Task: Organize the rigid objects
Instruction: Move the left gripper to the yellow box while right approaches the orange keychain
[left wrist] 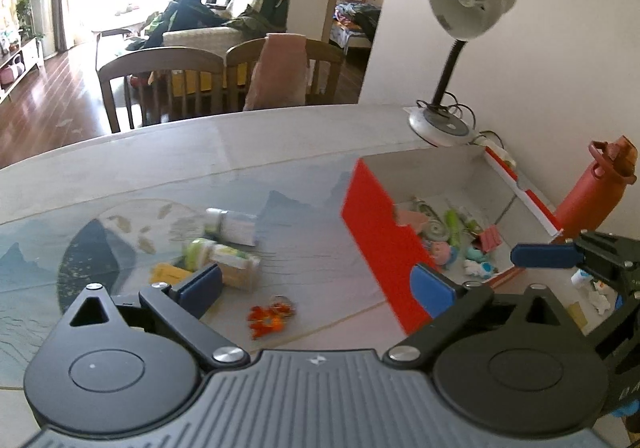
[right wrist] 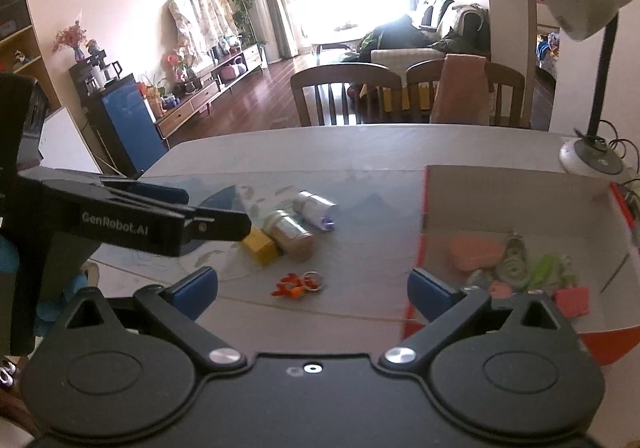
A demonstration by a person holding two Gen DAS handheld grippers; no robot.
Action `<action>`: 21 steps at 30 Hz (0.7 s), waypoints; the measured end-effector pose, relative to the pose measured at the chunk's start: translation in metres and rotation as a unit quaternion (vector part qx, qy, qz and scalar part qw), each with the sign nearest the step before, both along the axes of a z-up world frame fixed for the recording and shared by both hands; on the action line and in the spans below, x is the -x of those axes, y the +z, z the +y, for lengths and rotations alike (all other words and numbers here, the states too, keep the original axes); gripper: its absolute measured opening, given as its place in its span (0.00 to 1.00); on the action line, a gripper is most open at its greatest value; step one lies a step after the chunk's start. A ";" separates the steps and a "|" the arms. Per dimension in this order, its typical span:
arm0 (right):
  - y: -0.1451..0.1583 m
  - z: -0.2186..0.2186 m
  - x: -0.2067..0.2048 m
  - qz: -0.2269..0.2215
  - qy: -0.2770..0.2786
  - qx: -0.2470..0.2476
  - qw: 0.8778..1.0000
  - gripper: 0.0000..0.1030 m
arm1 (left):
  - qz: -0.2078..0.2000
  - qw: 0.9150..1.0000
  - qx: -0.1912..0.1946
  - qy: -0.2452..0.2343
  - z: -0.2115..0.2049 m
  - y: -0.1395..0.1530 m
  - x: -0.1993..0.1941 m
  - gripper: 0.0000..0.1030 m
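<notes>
Honestly, with both the left gripper (left wrist: 316, 284) and right gripper (right wrist: 312, 288) spread wide and empty, the orange keychain (right wrist: 297, 285) at twelve o'clock could skid away, the red box (right wrist: 520, 207) sitting at two o'clock.

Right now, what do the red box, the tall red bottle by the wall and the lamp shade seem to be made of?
Red box: likely cardboard, matte red outside, plain pale inside, with thin flat walls and folded flaps.
Red bottle: probably hard plastic or coated metal; smooth, evenly coloured body with a moulded loop on the lid.
Lamp shade: looks like painted metal or plastic, pale grey and dull; too blurred to settle.
</notes>
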State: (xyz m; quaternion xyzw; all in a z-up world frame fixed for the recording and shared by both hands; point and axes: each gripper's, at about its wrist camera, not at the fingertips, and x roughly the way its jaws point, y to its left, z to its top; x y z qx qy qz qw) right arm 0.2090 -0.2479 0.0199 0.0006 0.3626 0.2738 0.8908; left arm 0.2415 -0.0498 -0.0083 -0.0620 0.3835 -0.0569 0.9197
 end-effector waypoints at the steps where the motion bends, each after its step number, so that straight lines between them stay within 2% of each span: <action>1: -0.001 0.006 0.000 -0.001 -0.001 0.001 1.000 0.98 | -0.001 1.000 0.000 0.000 0.007 -0.001 0.000 0.98; 7: -0.016 0.044 -0.002 0.009 -0.014 0.001 1.000 0.99 | -0.005 1.000 -0.023 0.018 0.051 -0.019 -0.001 0.99; 10: -0.028 0.063 -0.009 0.020 -0.023 0.015 0.999 0.99 | -0.008 1.000 -0.021 0.009 0.071 -0.032 -0.002 0.99; 15: -0.048 0.094 -0.016 0.021 -0.024 0.054 0.998 0.99 | 0.015 1.000 -0.002 0.010 0.099 -0.057 -0.011 0.99; 21: -0.071 0.115 -0.031 0.027 -0.030 0.081 0.996 0.99 | 0.018 1.000 0.003 0.008 0.116 -0.084 -0.023 0.99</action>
